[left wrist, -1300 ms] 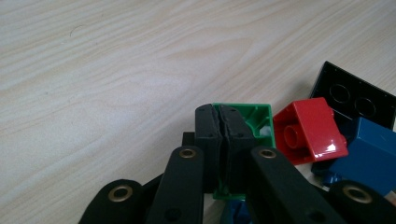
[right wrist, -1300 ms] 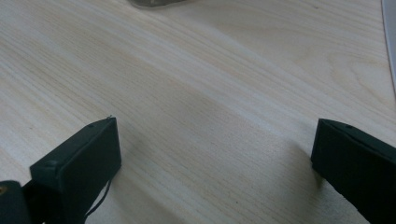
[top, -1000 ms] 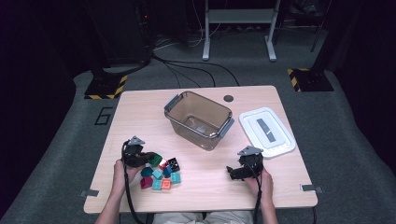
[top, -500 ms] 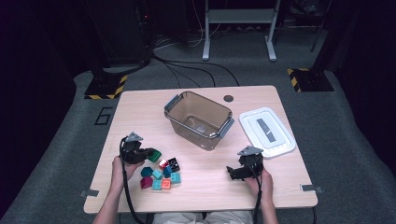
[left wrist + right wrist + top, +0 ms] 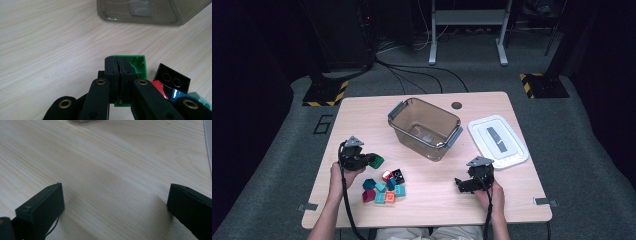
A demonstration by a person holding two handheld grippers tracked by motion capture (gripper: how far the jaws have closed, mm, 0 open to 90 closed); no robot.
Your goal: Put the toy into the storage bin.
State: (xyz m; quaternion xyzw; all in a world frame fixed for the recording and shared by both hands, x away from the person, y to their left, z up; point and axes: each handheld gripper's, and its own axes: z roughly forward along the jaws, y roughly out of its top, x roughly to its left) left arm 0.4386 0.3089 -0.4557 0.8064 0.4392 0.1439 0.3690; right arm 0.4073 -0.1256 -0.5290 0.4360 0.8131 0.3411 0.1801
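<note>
My left gripper (image 5: 119, 62) is shut on one wall of a green hollow brick (image 5: 138, 63), holding it just above the table. In the high view that green brick (image 5: 375, 161) sticks out to the right of the left gripper (image 5: 362, 160), left of the pile. A pile of small bricks (image 5: 384, 189) in teal, red, orange and black lies below and right of it. The black brick (image 5: 172, 78) and a red one (image 5: 158, 87) lie beside the held brick. My right gripper (image 5: 115, 192) stands open over bare wood, low at the table's front right (image 5: 461, 185).
A clear brownish bin (image 5: 424, 127) with grey handles stands at the table's middle, its near wall (image 5: 150, 12) ahead of the left gripper. A white lid (image 5: 497, 140) lies flat at the right. A dark round hole (image 5: 456, 105) marks the far edge.
The left gripper has risen slightly with the green brick, away from the pile. The right gripper has stayed where it was.
</note>
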